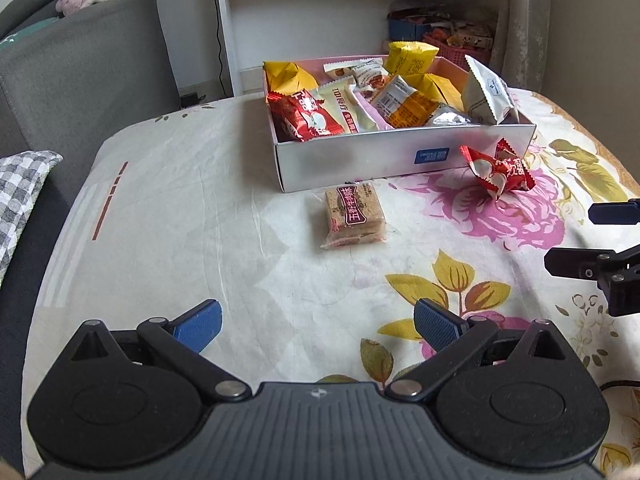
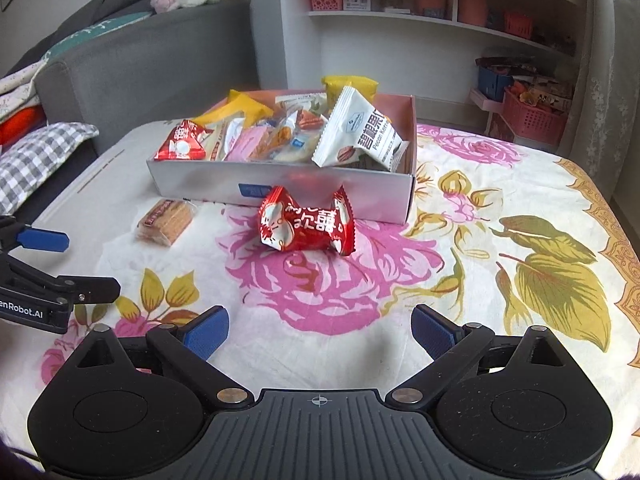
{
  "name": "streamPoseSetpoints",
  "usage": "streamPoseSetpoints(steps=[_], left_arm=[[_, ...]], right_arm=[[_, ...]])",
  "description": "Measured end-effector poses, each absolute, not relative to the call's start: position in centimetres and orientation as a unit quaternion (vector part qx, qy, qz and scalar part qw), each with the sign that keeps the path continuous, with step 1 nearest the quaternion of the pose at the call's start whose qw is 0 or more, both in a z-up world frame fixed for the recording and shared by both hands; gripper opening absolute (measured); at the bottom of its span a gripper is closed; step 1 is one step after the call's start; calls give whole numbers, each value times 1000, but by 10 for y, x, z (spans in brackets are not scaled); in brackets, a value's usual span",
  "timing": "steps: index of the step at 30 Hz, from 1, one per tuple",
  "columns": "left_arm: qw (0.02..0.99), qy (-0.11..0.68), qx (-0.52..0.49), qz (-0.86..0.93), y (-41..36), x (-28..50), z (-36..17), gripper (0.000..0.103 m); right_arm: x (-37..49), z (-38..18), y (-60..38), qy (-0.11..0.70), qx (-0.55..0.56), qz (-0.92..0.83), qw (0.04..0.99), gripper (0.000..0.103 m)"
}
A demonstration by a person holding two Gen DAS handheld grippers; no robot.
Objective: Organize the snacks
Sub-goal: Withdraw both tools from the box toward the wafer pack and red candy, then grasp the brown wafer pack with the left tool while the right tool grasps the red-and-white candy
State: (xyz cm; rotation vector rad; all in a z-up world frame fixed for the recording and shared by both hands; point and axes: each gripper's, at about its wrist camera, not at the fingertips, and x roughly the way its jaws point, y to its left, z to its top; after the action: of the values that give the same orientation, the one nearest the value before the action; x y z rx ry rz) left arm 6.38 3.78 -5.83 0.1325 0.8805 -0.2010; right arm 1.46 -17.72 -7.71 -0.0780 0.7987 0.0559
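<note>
A white box point(image 1: 360, 160) point(image 2: 208, 184) full of snack packets stands on the flowered tablecloth. A clear-wrapped brown cake point(image 1: 354, 216) point(image 2: 166, 222) lies in front of it. A red packet point(image 1: 498, 170) point(image 2: 306, 226) leans by the box's front wall. My left gripper point(image 1: 316, 324) is open and empty, well short of the cake; it also shows in the right wrist view point(image 2: 68, 264). My right gripper point(image 2: 320, 330) is open and empty, short of the red packet; it also shows in the left wrist view point(image 1: 576, 240).
A grey sofa point(image 1: 80, 80) with a checked cushion point(image 1: 20, 200) stands to the left of the table. A white shelf unit point(image 2: 420, 40) with pink baskets stands behind. The table edge point(image 2: 612, 216) runs along the right.
</note>
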Motion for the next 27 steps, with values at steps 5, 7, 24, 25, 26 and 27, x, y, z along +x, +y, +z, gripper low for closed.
streamPoseSetpoints(steps=[5, 7, 24, 25, 26, 27], left_arm=[[894, 432, 69, -97, 31, 67, -67, 103], [896, 429, 64, -101, 30, 68, -68, 103], [916, 388, 41, -91, 23, 90, -74, 103], [918, 385, 40, -89, 23, 91, -75, 103], [918, 384, 39, -87, 22, 93, -74, 103], [919, 383, 37, -85, 21, 94, -74, 102]], right_arm=[[21, -86, -175, 399, -39, 28, 916, 99], [24, -89, -173, 402, -42, 30, 914, 99], [62, -98, -162, 373, -58, 26, 926, 102], [64, -98, -163, 371, -55, 24, 927, 102], [66, -98, -164, 368, -53, 23, 928, 102], [67, -99, -166, 365, -51, 22, 929, 102]])
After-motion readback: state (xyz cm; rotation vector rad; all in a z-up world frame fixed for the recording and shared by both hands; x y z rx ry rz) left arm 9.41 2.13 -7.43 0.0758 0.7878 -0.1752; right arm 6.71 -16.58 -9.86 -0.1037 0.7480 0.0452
